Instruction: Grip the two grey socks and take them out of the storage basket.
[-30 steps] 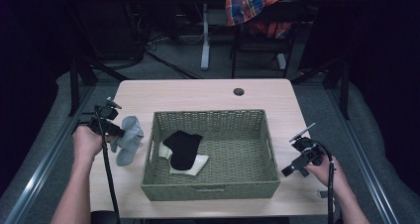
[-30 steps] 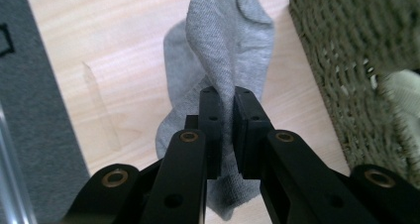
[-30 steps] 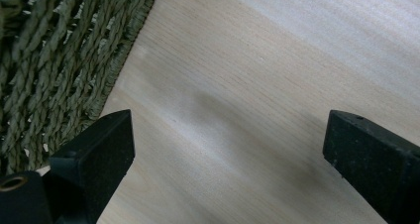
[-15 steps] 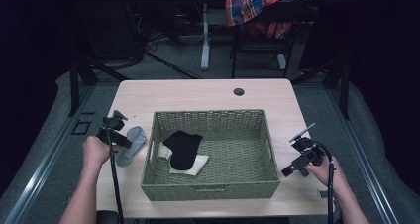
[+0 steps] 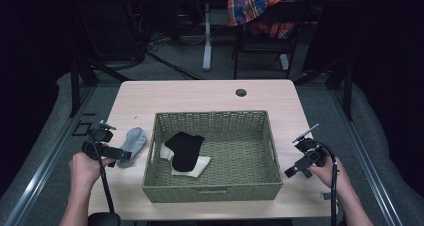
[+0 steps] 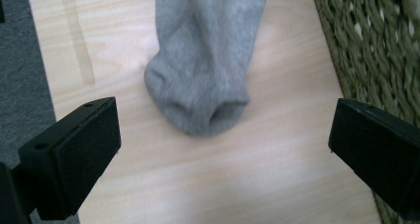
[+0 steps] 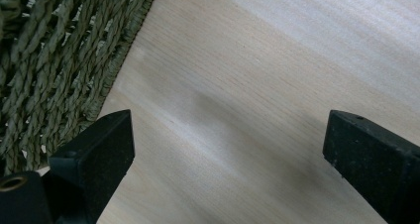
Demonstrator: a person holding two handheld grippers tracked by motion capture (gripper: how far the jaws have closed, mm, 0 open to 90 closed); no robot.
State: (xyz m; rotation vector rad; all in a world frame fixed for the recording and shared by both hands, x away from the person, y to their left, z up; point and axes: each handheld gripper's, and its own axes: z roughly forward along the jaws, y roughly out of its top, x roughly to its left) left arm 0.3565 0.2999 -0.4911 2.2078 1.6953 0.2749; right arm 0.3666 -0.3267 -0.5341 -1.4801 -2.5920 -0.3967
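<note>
Sock: the grey sock (image 6: 203,60) lies on the counter (image 5: 200,96), left-centre of the high view, just beside the basket (image 5: 212,191).
Axis: runs straight away from your left gripper (image 6: 218,149).
Jaws: have just been opening; wide apart, sock's end ahead, not gripped.
Right gripper (image 7: 228,159): jaws open, well apart from it.

Right gripper (image 7: 228,149): two black jaws rise from the bottom edge, spread wide, nothing between them. Beneath lies pale wood-grain table (image 7: 277,85), a soft shadow across its middle. Woven green basket (image 7: 54,50) wall fills the upper left corner, apparently just beside the left jaw; contact unclear.
</note>
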